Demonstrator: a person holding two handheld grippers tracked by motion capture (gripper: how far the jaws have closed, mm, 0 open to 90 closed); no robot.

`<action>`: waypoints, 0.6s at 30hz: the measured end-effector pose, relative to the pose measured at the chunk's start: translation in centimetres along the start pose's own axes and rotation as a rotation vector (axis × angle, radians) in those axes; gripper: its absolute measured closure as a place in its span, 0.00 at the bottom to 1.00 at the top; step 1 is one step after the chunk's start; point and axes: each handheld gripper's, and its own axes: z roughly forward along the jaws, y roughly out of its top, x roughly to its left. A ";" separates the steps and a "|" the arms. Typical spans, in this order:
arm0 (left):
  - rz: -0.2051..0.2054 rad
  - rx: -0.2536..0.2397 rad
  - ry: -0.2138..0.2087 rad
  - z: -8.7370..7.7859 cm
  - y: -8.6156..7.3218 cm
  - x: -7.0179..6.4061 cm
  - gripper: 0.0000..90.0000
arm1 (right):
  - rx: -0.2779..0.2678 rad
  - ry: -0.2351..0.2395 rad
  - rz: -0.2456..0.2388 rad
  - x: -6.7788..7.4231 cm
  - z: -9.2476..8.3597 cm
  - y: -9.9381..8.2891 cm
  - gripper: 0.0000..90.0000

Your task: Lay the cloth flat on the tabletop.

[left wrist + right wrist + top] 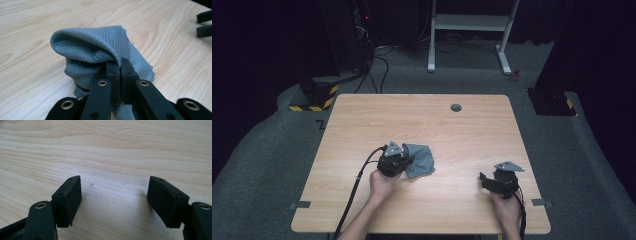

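High cam sits up above, looks down and fwd on the whole table (362,115). Left gripper cam looks along its jaws, v. close to the cloth (95,47). Right gripper cam looks along its jaws, close to bare wood. All share the tabletop.

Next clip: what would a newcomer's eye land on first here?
First the crumpled grey-blue cloth near the middle of the wooden table, pinched in the shut left gripper and bunched up around its jaws. Next the right gripper, held over bare wood near the table's right front, its jaws wide apart with nothing between them.
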 end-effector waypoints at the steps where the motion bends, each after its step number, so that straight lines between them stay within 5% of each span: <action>1: -0.001 -0.002 -0.006 0.2 0.1 -0.2 0.97 | 0.000 0.000 0.000 0.0 0.0 0.0 0.31; 14: 0.005 0.012 -0.059 2.7 1.5 -1.9 0.96 | -0.007 0.021 -0.021 0.1 -0.1 0.0 0.39; 18: 0.003 0.027 -0.046 2.4 1.3 -1.7 0.82 | -0.008 0.022 -0.021 0.1 -0.1 0.0 0.39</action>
